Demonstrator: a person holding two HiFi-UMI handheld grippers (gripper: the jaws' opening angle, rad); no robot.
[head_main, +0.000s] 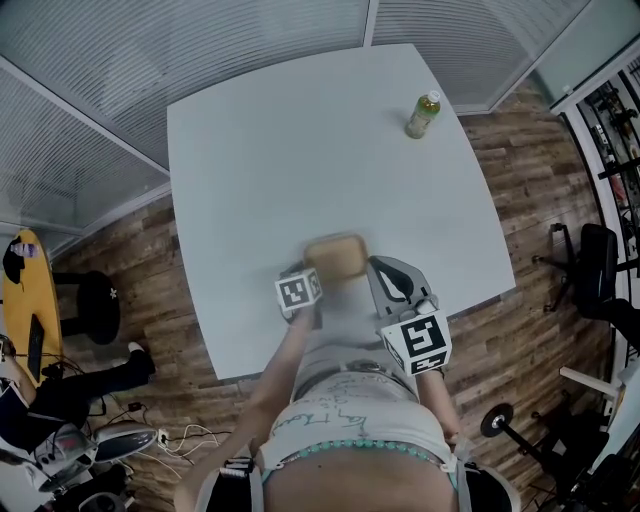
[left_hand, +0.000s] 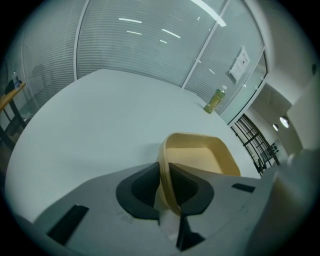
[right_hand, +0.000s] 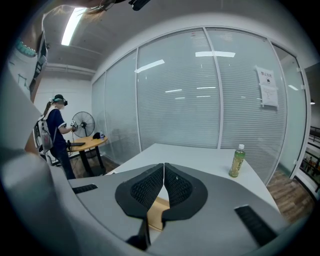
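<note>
At the near edge of the pale grey square table (head_main: 300, 150):
- Tan shallow plastic tray (head_main: 336, 257): close to the front edge and blurred in the head view.
- Left gripper (left_hand: 167, 189): jaws clamped on the tray's near rim.
- Right gripper (right_hand: 163, 181): jaws pressed together, holding nothing, just beside the tray.
- Green plastic bottle (head_main: 423, 114): upright by the far right corner, well apart, with bare tabletop between.

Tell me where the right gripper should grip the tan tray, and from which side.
On the tan tray, I'd grip the thin upright right wall, one jaw inside, one outside, coming from the right. The left gripper pinches the near-left wall; the shut right gripper is nearest the right one.
</note>
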